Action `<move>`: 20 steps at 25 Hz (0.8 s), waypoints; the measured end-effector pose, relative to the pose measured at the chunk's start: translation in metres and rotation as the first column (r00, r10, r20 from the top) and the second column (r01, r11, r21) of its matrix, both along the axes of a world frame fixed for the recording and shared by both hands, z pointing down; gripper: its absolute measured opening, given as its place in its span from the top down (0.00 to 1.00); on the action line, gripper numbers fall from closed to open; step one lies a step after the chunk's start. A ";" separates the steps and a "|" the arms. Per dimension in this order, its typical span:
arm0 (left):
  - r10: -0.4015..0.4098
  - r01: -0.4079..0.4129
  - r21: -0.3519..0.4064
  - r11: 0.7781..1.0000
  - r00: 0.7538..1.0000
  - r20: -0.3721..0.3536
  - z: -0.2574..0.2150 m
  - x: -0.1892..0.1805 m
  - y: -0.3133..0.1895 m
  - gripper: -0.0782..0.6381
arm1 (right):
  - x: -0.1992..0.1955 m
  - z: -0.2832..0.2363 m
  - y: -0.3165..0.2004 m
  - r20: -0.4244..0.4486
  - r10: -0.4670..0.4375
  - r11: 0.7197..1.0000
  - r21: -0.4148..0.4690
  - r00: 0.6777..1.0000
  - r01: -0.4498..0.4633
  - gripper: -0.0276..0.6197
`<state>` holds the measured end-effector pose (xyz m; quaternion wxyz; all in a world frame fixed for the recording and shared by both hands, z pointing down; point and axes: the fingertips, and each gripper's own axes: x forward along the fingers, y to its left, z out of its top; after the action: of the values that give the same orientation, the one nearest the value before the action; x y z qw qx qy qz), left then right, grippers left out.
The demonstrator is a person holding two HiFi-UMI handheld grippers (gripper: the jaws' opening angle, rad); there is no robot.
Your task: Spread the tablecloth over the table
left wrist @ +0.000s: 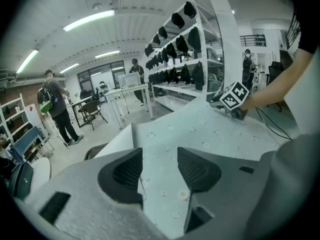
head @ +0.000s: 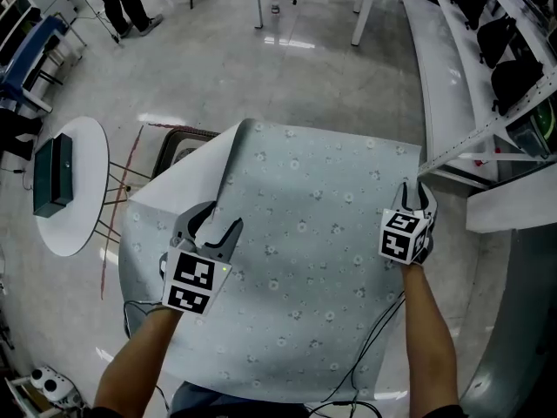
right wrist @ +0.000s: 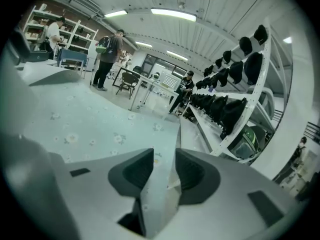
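Note:
A pale green tablecloth point(head: 305, 233) with small flowers lies over the table. Its far left corner point(head: 187, 177) is folded back and shows the white underside. My left gripper point(head: 219, 220) hovers open above the cloth's left part, just beside that fold, with nothing between its fingers; in the left gripper view the cloth point(left wrist: 200, 129) stretches away beyond the jaws point(left wrist: 160, 171). My right gripper point(head: 416, 190) is at the far right corner. In the right gripper view the cloth's edge point(right wrist: 157, 184) runs up between the parted jaws point(right wrist: 164, 171), and the pads do not press on it.
A round white side table point(head: 78, 190) with a dark box point(head: 52, 174) stands to the left, a chair point(head: 178, 146) beyond the folded corner. White shelving point(head: 452, 77) with helmets runs along the right. A person point(head: 126, 7) stands far left. Cables point(head: 374, 355) hang at the near right edge.

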<state>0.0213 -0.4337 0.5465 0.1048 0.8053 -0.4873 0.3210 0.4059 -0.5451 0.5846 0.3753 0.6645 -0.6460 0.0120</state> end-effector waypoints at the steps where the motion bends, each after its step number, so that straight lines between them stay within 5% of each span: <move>1: 0.001 -0.001 0.004 1.000 1.000 -0.003 0.000 0.000 0.000 0.58 | 0.000 -0.002 0.004 -0.006 -0.006 1.000 0.000 1.000 0.006 0.76; 4: 0.009 -0.009 -0.001 1.000 1.000 -0.015 0.003 0.001 0.002 0.58 | 0.000 -0.018 0.013 0.001 -0.023 0.999 0.022 1.000 0.023 0.76; 11: 0.076 -0.075 -0.010 0.997 0.990 0.116 0.008 -0.045 0.013 0.56 | -0.067 -0.031 0.036 0.101 -0.113 0.992 0.067 0.988 0.107 0.76; 20: 0.239 -0.243 -0.019 0.970 0.932 0.272 0.018 -0.099 0.022 0.54 | -0.156 -0.048 0.083 0.268 -0.164 0.986 0.053 0.949 0.155 0.82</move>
<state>-0.0776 -0.4119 0.5649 -0.0091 0.8079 -0.3970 0.4354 0.2497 -0.4619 0.5365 0.2726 0.6080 -0.7431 0.0622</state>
